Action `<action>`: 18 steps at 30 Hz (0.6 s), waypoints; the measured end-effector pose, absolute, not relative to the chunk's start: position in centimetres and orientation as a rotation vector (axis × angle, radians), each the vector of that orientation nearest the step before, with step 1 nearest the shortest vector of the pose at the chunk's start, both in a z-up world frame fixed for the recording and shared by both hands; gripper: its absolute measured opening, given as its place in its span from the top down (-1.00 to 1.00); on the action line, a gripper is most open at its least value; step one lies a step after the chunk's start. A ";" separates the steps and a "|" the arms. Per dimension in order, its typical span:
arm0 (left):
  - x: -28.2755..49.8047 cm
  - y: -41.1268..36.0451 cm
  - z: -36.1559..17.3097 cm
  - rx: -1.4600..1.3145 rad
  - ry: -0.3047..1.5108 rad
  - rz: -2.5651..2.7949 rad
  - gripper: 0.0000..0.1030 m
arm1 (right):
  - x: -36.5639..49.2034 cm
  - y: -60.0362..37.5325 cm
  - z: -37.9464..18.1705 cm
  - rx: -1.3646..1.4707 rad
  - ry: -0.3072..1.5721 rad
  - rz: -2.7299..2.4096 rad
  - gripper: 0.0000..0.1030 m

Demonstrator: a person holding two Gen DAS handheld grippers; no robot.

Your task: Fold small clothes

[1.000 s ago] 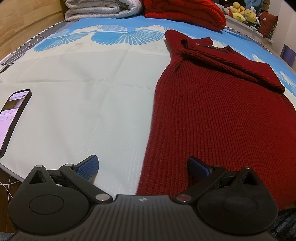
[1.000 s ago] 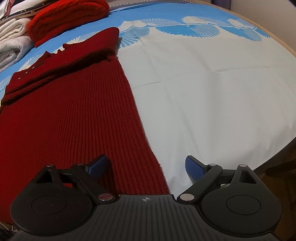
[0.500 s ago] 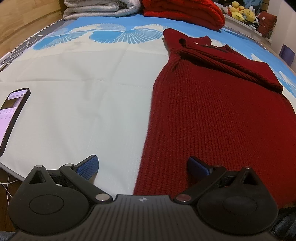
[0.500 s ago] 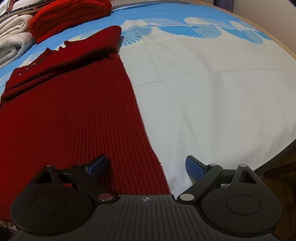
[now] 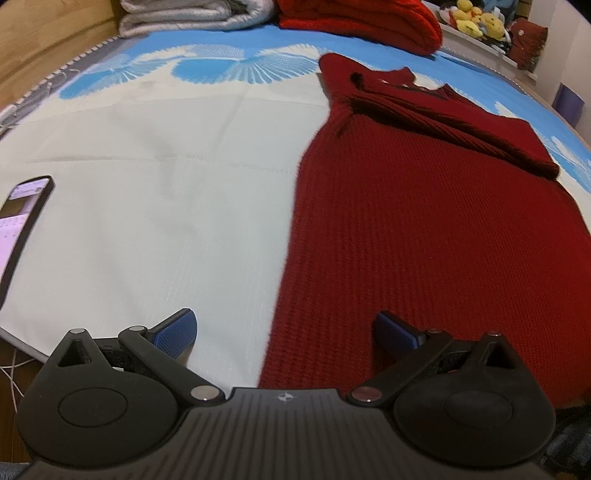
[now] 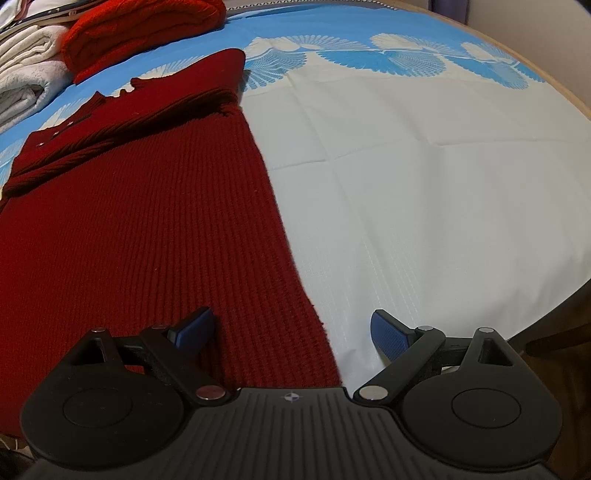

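Now, through the left wrist camera, we see our left gripper with its jaws wide apart and empty, straddling the near left corner of the dark red knitted sweater. That sweater lies flat on the white and blue cloth, its body spread out and a sleeve folded across the chest near the collar. Left of the sweater a phone rests by the cloth's edge; beyond the collar sit folded grey blankets and a brighter red knit. Through the right wrist camera, our right gripper also stands open and empty, spanning the sweater's near right corner, one finger over the knit, the other over bare cloth. We judge the knit thick, soft and limp, fairly weighty for its kind, and likely to stretch and sag if lifted from one point. So we would pinch both hem corners together, taking both layers, and carry the hem evenly toward the collar.
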State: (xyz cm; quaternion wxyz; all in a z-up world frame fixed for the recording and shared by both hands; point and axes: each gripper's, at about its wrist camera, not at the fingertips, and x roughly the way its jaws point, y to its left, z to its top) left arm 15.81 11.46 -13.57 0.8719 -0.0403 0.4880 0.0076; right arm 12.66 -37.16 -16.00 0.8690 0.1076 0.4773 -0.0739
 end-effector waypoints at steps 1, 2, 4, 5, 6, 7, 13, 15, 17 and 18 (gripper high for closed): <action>15.9 11.4 -13.4 -0.092 1.032 -0.018 -0.99 | 12.6 -37.0 -15.9 0.228 1.005 -0.130 -0.76; 15.9 11.2 -13.3 -0.098 1.041 -0.057 -0.92 | 12.5 -36.9 -15.8 0.229 1.007 -0.102 -0.70; 15.8 10.9 -12.8 -0.103 1.037 -0.119 -0.48 | 12.2 -37.0 -15.5 0.249 1.007 -0.057 -0.35; 15.7 10.7 -12.6 -0.100 1.032 -0.132 -0.12 | 12.0 -37.2 -15.4 0.266 1.005 -0.043 -0.23; 15.6 10.7 -12.4 -0.108 1.032 -0.134 0.04 | 11.9 -37.5 -15.3 0.286 1.003 -0.039 0.17; 15.5 11.0 -12.4 -0.127 1.034 -0.133 0.48 | 11.7 -38.0 -15.3 0.323 1.002 -0.026 0.56; 14.9 13.3 -11.5 -0.312 1.027 -0.147 0.72 | 10.2 -39.6 -14.3 0.482 0.938 -0.011 0.62; 14.0 13.9 -10.7 -0.366 1.012 -0.159 0.85 | 9.0 -40.0 -13.2 0.536 0.889 0.012 0.63; 12.9 14.3 -10.0 -0.402 1.005 -0.177 0.85 | 7.6 -39.9 -12.3 0.545 0.870 0.031 0.63; 12.2 14.4 -9.6 -0.413 1.002 -0.191 0.86 | 7.0 -39.9 -12.0 0.547 0.872 0.037 0.63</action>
